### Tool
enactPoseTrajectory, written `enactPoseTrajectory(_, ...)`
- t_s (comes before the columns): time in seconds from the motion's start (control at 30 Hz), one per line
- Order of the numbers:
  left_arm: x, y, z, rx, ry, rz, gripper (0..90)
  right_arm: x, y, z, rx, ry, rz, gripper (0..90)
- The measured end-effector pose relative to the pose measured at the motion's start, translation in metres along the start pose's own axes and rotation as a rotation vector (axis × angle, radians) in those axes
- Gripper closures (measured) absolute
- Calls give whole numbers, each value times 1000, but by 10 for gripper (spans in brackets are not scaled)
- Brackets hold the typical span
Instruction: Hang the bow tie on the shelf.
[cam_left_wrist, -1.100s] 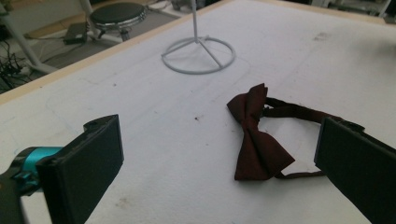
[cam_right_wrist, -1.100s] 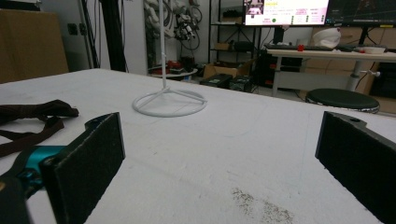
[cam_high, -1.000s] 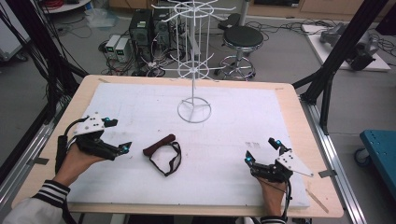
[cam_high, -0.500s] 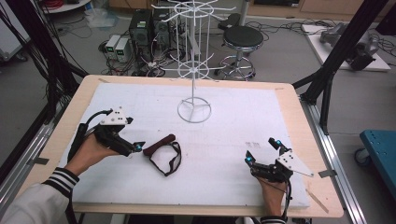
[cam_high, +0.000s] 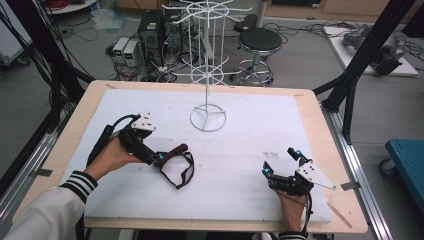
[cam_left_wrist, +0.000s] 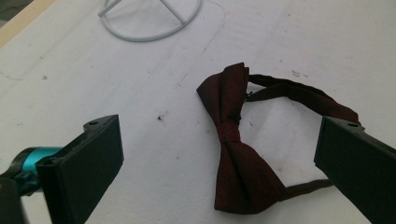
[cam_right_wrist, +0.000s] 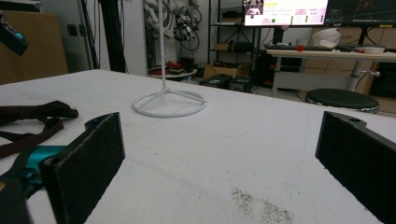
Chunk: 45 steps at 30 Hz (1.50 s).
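Both jaws of the left gripper (cam_left_wrist: 219, 154) stand wide apart, released, with the dark maroon fabric bow tie (cam_left_wrist: 236, 149) lying flat between them on the white foam sheet (cam_left_wrist: 163, 70); neither pad touches the cloth. In the high view the left gripper (cam_high: 161, 159) sits at the left end of that bow tie (cam_high: 172, 152), whose thin black strap loops out toward the near right. The jaws of the right gripper (cam_right_wrist: 219, 158) are likewise spread and hold nothing, hovering over bare sheet; the high view places the right gripper (cam_high: 281, 162) near the right near corner, well apart from the tie.

There is one bow tie, one white wire display stand (cam_high: 208, 75) with a round ring base far of centre, and two grippers.

The left gripper view shows the tie's centre knot and both pleated wings, which the high view is too small to resolve. The right gripper view looks low across the sheet: the strap lies at its left edge, the stand's base (cam_right_wrist: 169, 103) is farther off, and beyond the table a lit monitor (cam_right_wrist: 284, 12) carries text too small to read, plus a black round stool (cam_right_wrist: 343, 99). The high view shows that stool (cam_high: 260, 40) and computer cases on the floor past the far edge of the wooden table (cam_high: 80, 107).
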<state>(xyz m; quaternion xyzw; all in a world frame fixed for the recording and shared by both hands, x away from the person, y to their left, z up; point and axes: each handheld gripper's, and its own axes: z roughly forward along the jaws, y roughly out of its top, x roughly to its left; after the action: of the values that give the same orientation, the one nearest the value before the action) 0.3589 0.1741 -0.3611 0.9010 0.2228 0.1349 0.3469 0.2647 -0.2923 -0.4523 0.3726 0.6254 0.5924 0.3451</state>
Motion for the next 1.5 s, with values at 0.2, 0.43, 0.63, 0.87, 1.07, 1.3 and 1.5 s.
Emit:
enactPoseTrajectory(0.2,-1,6,14,37,-22,4,18,0,0,0,0,1,1,6)
enactPoseTrajectory(0.43,-1,5,28,89,-37,-1,18,0,0,0,-1,1,5,6)
enactPoseTrajectory(0.63,-2,4,37,130,-40,0,18,0,0,0,-2,1,2,6)
enactPoseTrajectory(0.87,-6,7,48,162,-46,6,18,0,0,-1,-2,1,3,6)
enactPoseTrajectory(1.07,-6,5,55,228,-67,11,116,0,0,-1,-6,2,-2,6)
enactPoseTrajectory(1.3,-9,5,59,284,-84,27,197,0,0,-1,-7,2,0,6)
enactPoseTrajectory(1.5,-7,4,61,305,-85,21,401,-1,0,0,-12,3,-4,6)
